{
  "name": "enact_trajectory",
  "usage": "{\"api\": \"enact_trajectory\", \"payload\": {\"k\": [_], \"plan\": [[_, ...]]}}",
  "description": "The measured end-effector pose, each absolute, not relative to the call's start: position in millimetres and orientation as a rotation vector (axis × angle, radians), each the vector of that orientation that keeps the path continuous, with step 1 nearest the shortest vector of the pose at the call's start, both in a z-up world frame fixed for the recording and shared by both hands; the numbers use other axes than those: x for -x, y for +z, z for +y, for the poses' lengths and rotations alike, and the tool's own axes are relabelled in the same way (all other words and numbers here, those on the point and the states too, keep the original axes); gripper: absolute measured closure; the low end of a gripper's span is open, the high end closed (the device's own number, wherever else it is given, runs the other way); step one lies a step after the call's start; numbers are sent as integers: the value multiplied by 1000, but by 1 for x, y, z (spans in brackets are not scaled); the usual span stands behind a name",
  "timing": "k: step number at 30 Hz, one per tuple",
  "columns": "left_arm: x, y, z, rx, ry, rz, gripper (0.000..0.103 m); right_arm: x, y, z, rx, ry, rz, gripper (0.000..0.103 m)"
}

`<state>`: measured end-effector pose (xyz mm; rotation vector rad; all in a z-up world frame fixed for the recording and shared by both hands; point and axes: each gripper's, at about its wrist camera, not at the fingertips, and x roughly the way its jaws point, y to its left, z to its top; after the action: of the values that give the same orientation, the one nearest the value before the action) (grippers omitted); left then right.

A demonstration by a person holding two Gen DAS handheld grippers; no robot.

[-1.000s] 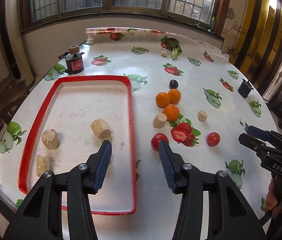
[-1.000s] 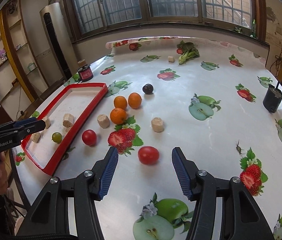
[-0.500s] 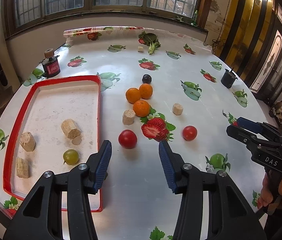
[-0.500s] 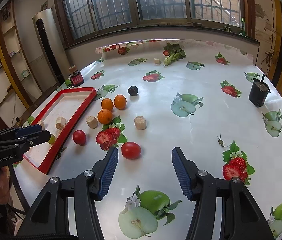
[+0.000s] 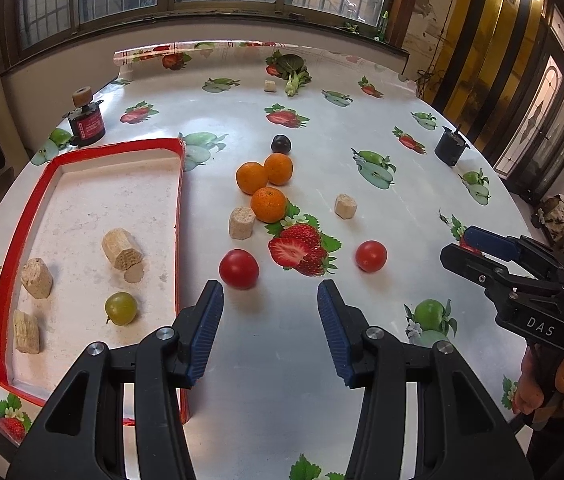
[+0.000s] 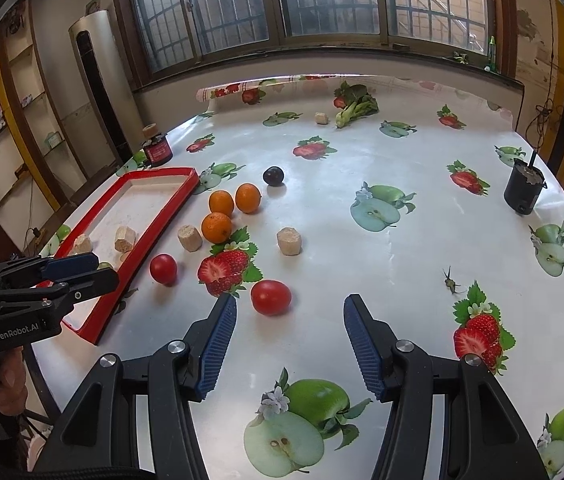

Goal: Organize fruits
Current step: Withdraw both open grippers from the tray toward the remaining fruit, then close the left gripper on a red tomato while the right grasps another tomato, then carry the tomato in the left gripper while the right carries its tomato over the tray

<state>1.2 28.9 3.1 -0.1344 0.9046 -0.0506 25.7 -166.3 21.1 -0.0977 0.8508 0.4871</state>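
A red-rimmed tray [image 5: 180, 200] lies at the table's left and holds a green grape [image 5: 121, 308] and several cork pieces [image 5: 122, 249]. On the cloth to its right lie two red tomatoes [image 5: 239, 269] [image 5: 370, 255], three oranges [image 5: 268, 204] and a dark plum [image 5: 281, 145]. My left gripper [image 5: 270, 300] is open and empty, just short of the near tomato. My right gripper [image 6: 290, 312] is open and empty, with the other tomato [image 6: 270, 297] just ahead of its left finger. The tray also shows in the right wrist view [image 6: 170, 208].
Loose cork pieces [image 5: 241, 222] [image 5: 345, 206] lie among the fruit. A dark red jar [image 5: 85, 122] stands behind the tray, a black cup [image 5: 449, 147] at the right edge, and leafy greens [image 5: 292, 70] at the far side. The cloth carries printed fruit pictures.
My left gripper has swung right from over the tray to the cloth in front of a tomato. My right gripper has pulled back a little, then eased closer to its tomato. Both stay open.
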Motion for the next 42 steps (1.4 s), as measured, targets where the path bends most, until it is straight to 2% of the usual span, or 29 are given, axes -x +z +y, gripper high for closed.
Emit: {"api": "enact_trajectory", "payload": {"k": [25, 31, 34, 35, 36, 37, 42], "plan": [[-50, -54, 34, 107, -17, 1030, 56, -59, -27, -130, 110, 550, 967, 46], [-59, -63, 37, 84, -23, 1046, 56, -76, -46, -116, 129, 546, 1004, 57], [-60, -65, 30, 26, -14, 1035, 58, -80, -53, -113, 161, 513, 1009, 64], [-60, -65, 30, 19, -12, 1027, 62, -80, -53, -114, 166, 512, 998, 69], [-60, -65, 30, 23, -15, 1023, 65, -79, -53, -115, 169, 513, 997, 69], [-60, -64, 31, 32, -20, 1021, 75, -79, -53, -116, 166, 515, 997, 69], [-57, -59, 35, 70, -40, 1018, 75, -77, -48, -121, 149, 521, 994, 69]]}}
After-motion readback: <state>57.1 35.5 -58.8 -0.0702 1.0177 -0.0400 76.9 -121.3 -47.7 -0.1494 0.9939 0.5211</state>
